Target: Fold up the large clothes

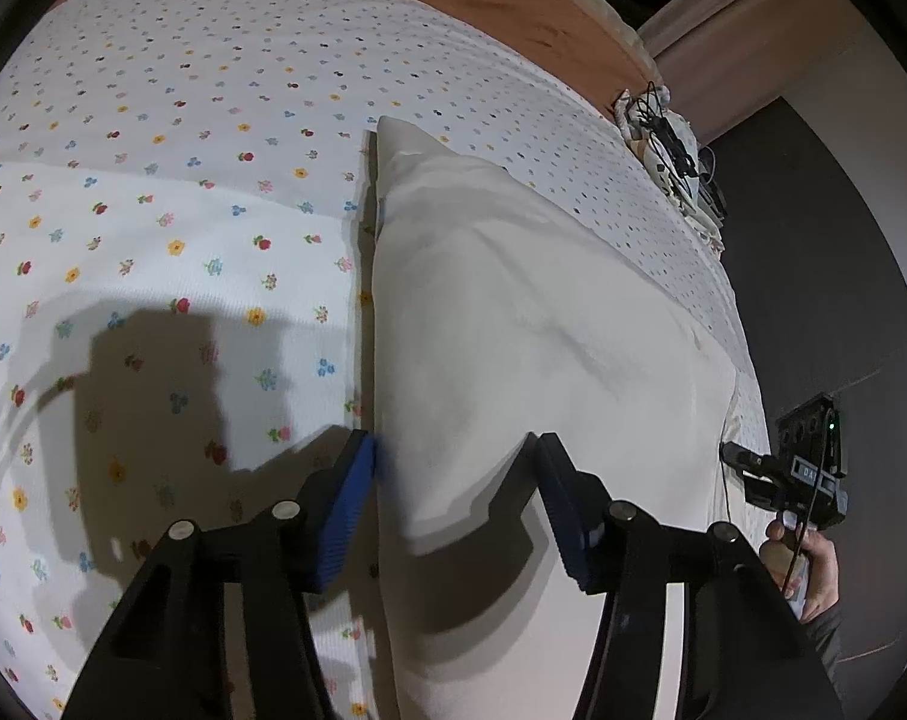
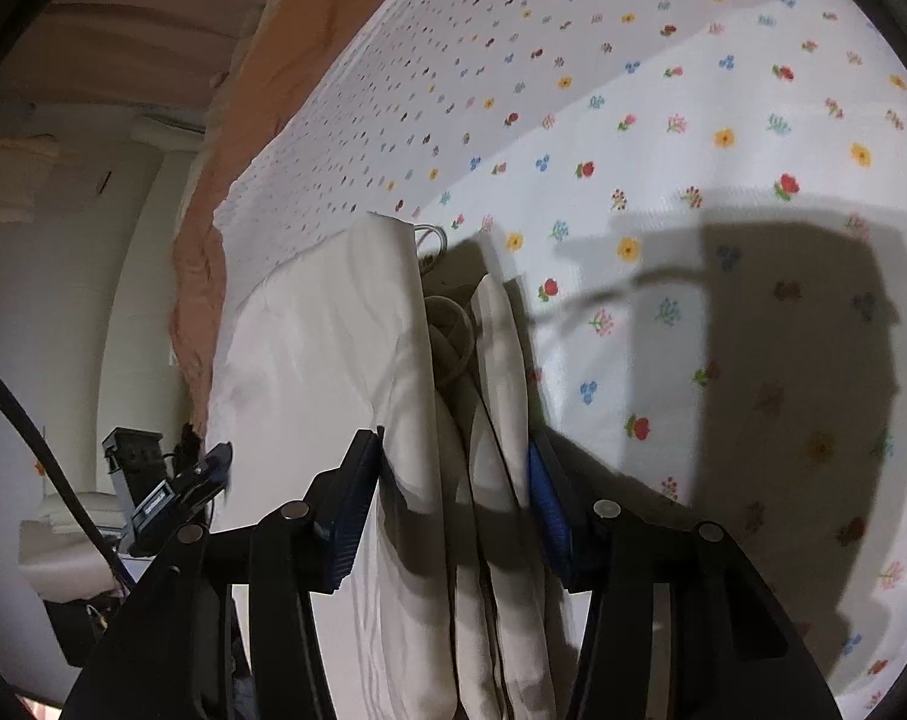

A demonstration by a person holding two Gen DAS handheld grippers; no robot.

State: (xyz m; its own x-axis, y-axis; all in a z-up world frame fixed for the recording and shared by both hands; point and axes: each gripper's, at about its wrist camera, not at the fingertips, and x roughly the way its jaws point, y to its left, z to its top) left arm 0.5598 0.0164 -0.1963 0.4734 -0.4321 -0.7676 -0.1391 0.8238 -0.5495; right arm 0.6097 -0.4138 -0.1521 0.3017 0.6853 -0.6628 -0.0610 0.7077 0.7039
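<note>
We've both tongs open: left tongs (image 1: 453, 456) and right tongs (image 2: 456, 450) straddle the white garment (image 1: 531, 324); we should pinch all layers evenly.

Lit hard from above and behind, bright on the floral bedsheet (image 1: 183, 192), almost washed out on the white garment (image 1: 513, 312). Throwing blocky, sharp-edged shadows of both rigs across the sheet, plus dark wedges under the blue pads (image 2: 348, 510). Falling off to dim at the far wall. Bending heavily at the rims, black vignette ringing both views. Slightly soft and smeared at the left pad tip.
</note>
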